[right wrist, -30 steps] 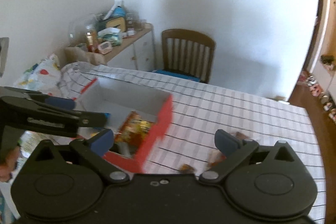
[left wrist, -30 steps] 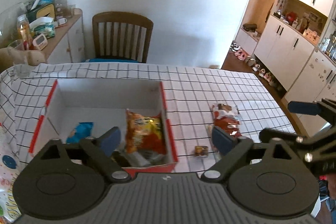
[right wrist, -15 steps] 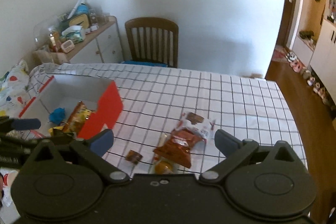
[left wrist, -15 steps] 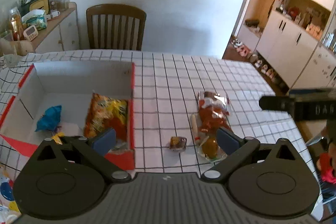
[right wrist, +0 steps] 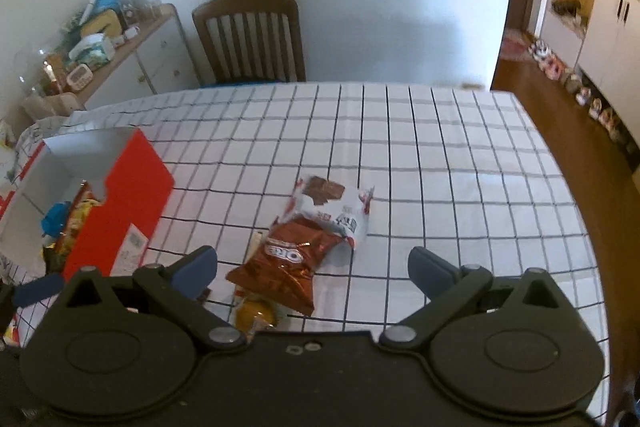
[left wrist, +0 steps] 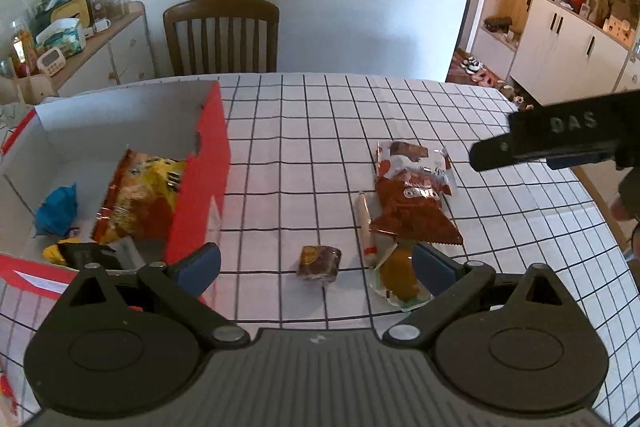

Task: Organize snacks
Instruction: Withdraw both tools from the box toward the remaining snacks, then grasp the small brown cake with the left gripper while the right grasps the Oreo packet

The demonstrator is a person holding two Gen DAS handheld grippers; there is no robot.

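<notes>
Both my tongs, left [left wrist: 316, 263] and right [right wrist: 312, 265], are spread apart, empty. The box [left wrist: 200, 183] wall hides half its snacks; the brown candy [left wrist: 319, 264] near the table's front edge is unreadable.

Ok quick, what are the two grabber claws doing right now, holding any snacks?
Left gripper: open, holding nothing.
Right gripper: open, holding nothing.

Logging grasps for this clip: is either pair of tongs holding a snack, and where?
Nothing is held: left tongs and right tongs are both open and empty.
</notes>
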